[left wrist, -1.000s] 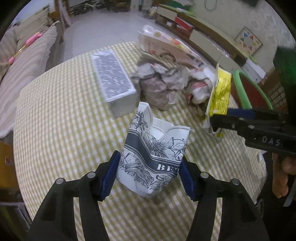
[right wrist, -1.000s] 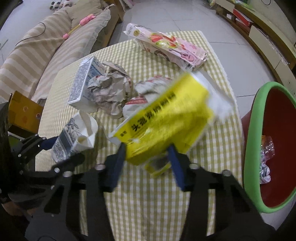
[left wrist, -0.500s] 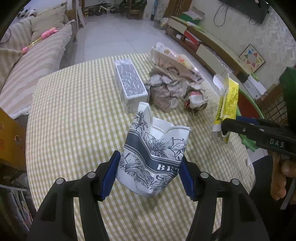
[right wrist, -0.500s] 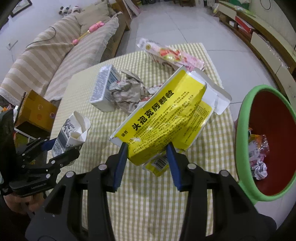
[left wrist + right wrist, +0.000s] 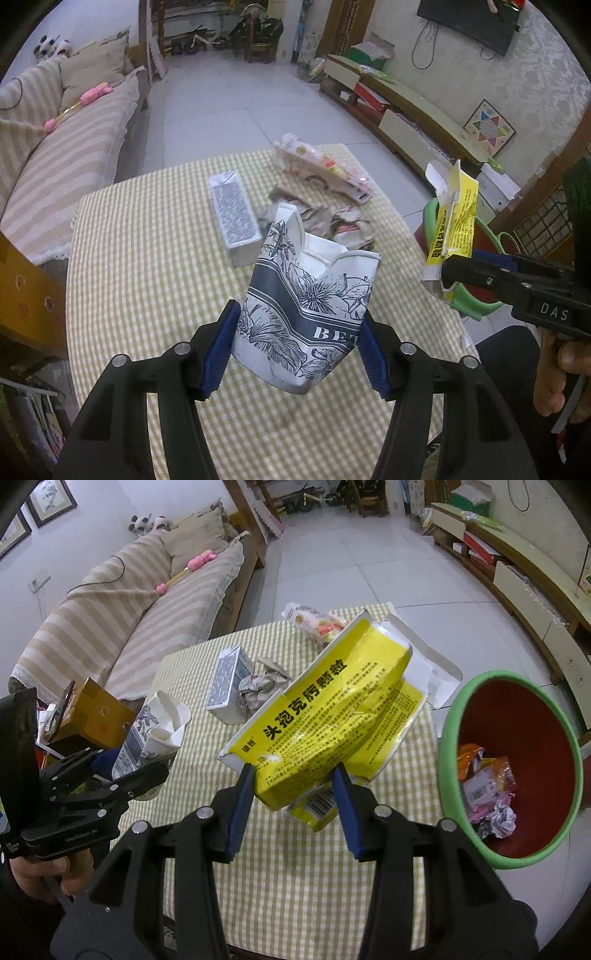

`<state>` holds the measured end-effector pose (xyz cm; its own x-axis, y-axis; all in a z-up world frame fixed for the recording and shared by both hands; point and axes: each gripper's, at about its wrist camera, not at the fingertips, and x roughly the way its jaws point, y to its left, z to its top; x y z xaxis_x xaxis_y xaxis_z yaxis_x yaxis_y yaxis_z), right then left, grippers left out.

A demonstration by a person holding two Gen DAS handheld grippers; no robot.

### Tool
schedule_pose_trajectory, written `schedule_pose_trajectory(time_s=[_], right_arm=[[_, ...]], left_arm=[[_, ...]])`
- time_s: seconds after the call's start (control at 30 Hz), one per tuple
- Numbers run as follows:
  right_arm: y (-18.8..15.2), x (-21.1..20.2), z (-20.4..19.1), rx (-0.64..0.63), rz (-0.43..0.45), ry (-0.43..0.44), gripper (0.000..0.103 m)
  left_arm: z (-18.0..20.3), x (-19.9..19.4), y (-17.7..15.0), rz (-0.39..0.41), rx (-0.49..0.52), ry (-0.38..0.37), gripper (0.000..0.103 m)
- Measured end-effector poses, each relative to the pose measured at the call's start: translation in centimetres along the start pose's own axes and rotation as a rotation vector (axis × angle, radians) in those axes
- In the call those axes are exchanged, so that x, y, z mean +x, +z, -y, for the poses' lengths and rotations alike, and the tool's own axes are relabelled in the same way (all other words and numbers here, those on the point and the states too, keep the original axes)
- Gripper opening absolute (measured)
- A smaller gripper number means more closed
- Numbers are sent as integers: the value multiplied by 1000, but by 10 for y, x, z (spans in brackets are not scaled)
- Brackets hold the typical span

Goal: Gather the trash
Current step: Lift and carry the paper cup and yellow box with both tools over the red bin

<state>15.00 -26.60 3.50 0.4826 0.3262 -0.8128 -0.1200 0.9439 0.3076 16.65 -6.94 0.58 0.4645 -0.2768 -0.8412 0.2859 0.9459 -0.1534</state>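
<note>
My left gripper [image 5: 297, 349] is shut on a crushed white paper cup with dark floral print [image 5: 308, 310], held above the checked table [image 5: 147, 258]; the cup also shows in the right wrist view [image 5: 153, 738]. My right gripper [image 5: 293, 799] is shut on a flattened yellow box [image 5: 332, 723], held above the table's right side, left of the red bin with a green rim [image 5: 517, 775]. The box [image 5: 452, 221] and the right gripper [image 5: 458, 273] show at the right of the left wrist view. The bin holds wrappers and crumpled paper.
On the table lie a grey-white carton [image 5: 232, 218], crumpled paper [image 5: 332, 225] and a pink snack bag [image 5: 325, 173]. A striped sofa [image 5: 129, 620] stands behind the table. A low TV cabinet [image 5: 406, 110] runs along the right wall.
Both grippers have risen well above the table with their loads. The yellow box has moved closer to the bin.
</note>
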Motion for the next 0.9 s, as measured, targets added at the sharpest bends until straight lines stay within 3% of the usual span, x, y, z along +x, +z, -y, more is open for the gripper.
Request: schedule_pose_trajectory(time_s=[0.33,0.9], right_arm=[[4,-29,36,46,54,-34,42],[-2,-71,147,213,116,-111,42]], left_arm=[[46,7,26,12,59,-49,58],[164,39,62,-8,217,-179,58]])
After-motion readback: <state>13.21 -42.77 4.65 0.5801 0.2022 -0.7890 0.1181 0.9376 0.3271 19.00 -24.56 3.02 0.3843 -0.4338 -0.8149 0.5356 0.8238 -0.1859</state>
